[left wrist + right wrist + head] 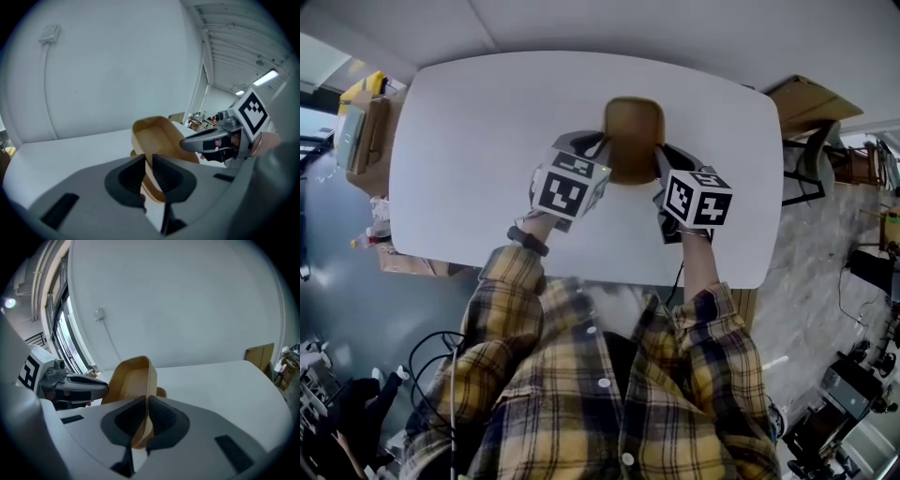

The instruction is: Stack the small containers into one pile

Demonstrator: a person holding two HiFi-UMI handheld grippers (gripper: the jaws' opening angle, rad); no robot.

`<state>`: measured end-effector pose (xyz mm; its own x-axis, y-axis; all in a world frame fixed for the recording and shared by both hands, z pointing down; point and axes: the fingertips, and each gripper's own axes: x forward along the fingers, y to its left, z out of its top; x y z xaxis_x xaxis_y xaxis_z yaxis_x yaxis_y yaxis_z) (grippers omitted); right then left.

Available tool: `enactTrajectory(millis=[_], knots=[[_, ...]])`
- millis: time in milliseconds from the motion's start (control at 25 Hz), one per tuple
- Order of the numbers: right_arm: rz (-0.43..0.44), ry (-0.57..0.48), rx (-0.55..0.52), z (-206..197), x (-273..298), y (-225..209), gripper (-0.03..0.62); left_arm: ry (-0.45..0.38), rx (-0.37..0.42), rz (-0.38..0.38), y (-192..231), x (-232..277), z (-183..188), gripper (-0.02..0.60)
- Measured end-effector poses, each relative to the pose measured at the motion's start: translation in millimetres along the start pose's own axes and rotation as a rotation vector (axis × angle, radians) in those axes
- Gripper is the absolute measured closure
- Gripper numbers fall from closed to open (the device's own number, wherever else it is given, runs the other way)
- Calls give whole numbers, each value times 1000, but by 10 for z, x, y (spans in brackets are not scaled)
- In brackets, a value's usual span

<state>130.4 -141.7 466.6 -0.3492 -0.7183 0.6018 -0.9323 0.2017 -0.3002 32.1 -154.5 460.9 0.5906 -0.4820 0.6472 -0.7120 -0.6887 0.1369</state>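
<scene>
A tan, rounded small container (634, 131) is held over the middle of the white table (469, 150), with me gripping it from both sides. My left gripper (603, 150) is shut on its left wall, and in the left gripper view that wall (157, 140) runs between the dark pads (132, 176). My right gripper (662, 157) is shut on the opposite wall, and the thin rim (149, 380) is pinched between its pads (161, 418). A second tan edge shows under the container (161, 392); I cannot tell what it is. Each gripper also appears in the other's view: the right gripper (206, 143) and the left gripper (79, 386).
Cardboard boxes (364, 131) stand on the floor left of the table. A chair (811, 155) and another box (806, 98) are at the right end. A white wall with an outlet and cable (49, 33) lies behind the table.
</scene>
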Motion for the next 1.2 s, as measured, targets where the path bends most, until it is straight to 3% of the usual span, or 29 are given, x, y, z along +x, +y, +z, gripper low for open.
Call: enactTrajectory(millis=[520, 1200], knots=[[-25, 154, 23, -363, 257, -61, 562, 149, -34, -35, 83, 253, -295, 525], [-172, 224, -269, -488, 374, -133, 511, 177, 60, 39, 126, 371, -355, 525]])
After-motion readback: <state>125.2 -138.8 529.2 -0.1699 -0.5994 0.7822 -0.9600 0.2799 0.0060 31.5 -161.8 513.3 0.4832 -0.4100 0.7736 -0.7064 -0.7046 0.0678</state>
